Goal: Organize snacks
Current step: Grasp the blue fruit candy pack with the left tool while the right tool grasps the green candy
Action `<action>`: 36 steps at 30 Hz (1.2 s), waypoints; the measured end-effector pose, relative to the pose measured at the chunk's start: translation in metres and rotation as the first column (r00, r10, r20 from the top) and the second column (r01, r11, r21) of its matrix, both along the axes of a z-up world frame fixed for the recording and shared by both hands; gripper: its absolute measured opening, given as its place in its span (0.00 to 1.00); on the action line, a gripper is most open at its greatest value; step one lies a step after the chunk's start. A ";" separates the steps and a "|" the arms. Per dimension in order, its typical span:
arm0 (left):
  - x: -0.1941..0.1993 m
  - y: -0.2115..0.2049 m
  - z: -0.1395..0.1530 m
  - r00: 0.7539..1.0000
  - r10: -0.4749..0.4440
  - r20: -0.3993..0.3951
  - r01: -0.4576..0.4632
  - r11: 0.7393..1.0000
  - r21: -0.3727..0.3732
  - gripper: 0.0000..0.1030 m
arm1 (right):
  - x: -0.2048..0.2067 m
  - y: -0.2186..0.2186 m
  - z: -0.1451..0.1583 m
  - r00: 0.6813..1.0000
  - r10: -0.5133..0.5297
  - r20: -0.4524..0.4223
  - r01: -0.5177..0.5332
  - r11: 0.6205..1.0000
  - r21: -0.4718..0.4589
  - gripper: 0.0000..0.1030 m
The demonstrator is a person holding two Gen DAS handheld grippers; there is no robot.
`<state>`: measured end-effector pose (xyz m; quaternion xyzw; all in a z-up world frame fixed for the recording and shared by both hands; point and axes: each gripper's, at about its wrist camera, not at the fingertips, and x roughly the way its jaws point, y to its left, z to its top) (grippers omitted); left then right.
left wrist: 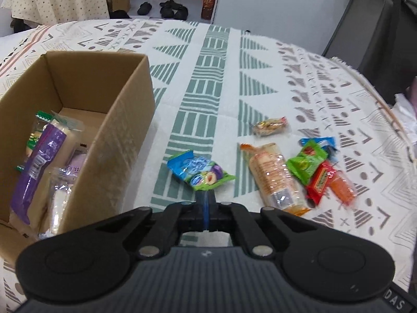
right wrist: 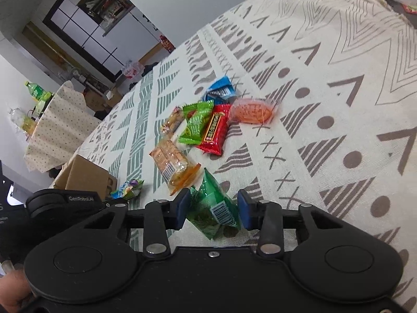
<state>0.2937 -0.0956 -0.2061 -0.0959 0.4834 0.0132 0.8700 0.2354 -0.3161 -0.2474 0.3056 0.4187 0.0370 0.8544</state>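
Note:
My left gripper is shut on the green tail of a blue plum-candy packet, held right of the open cardboard box, which holds several snack packs, one purple. My right gripper is open, its blue pads either side of a dark green packet lying on the cloth. Beyond lie a cracker pack, a light green packet, a red packet, an orange packet, a blue packet and a small nut snack.
A patterned cloth covers the table. The same snack cluster shows in the left wrist view around the cracker pack. A second covered table with bottles stands beyond. The box and left gripper show at the left.

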 end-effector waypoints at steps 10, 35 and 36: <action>-0.021 0.017 0.023 0.998 0.011 0.055 -0.007 0.997 -0.079 0.00 | -0.012 0.009 0.023 0.997 0.016 0.071 -0.013 0.999 -0.032 0.33; -0.003 0.004 0.001 0.997 0.058 0.053 -0.055 0.997 -0.058 0.57 | -0.011 0.007 0.020 0.998 -0.037 0.045 0.039 0.999 -0.038 0.33; -0.001 0.003 -0.002 0.996 0.075 0.052 -0.072 0.996 -0.052 0.57 | -0.011 0.007 0.018 0.999 -0.035 0.041 0.037 0.999 -0.033 0.33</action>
